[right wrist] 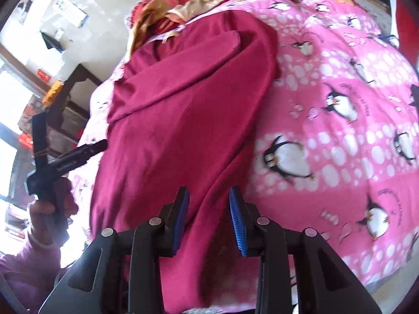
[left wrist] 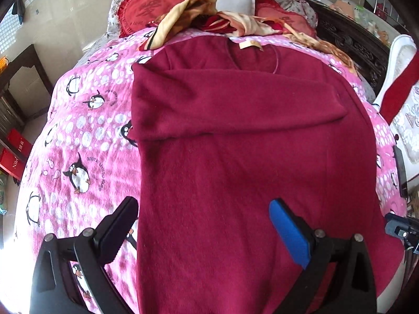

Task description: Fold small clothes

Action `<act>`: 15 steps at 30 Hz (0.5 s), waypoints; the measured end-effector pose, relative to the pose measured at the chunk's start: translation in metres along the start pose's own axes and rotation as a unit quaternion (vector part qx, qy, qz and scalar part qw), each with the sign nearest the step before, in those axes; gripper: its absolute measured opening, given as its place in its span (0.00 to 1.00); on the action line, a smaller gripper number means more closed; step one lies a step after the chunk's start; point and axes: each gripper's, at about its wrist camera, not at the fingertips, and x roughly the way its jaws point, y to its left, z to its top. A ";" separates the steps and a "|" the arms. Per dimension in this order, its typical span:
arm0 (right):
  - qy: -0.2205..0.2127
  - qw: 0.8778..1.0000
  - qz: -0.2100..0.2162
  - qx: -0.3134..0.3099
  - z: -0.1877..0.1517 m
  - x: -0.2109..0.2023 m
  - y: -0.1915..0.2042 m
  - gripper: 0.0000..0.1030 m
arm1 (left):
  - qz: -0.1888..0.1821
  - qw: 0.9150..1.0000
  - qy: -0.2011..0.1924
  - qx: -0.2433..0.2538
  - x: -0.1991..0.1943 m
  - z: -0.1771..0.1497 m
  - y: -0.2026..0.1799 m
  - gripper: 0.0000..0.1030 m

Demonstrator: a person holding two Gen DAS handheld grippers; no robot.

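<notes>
Left gripper spread wide, holding nothing, hovers over sweater near hem, one finger past its left edge. Right gripper part-open at hem's right side; fabric between jaws, no pinch seen. Sweater lies flat on penguin blanket, collar twd pillows. Progress: one sleeve folded across chest; body folds prob. still left. Blanket bare both sides of sweater; crumpled cloth crowds collar end.
</notes>
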 end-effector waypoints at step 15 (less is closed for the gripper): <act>0.048 0.998 0.008 -0.032 -0.011 0.013 0.038 0.25 | -0.003 1.000 0.005 -0.011 -0.004 -0.011 0.007 0.99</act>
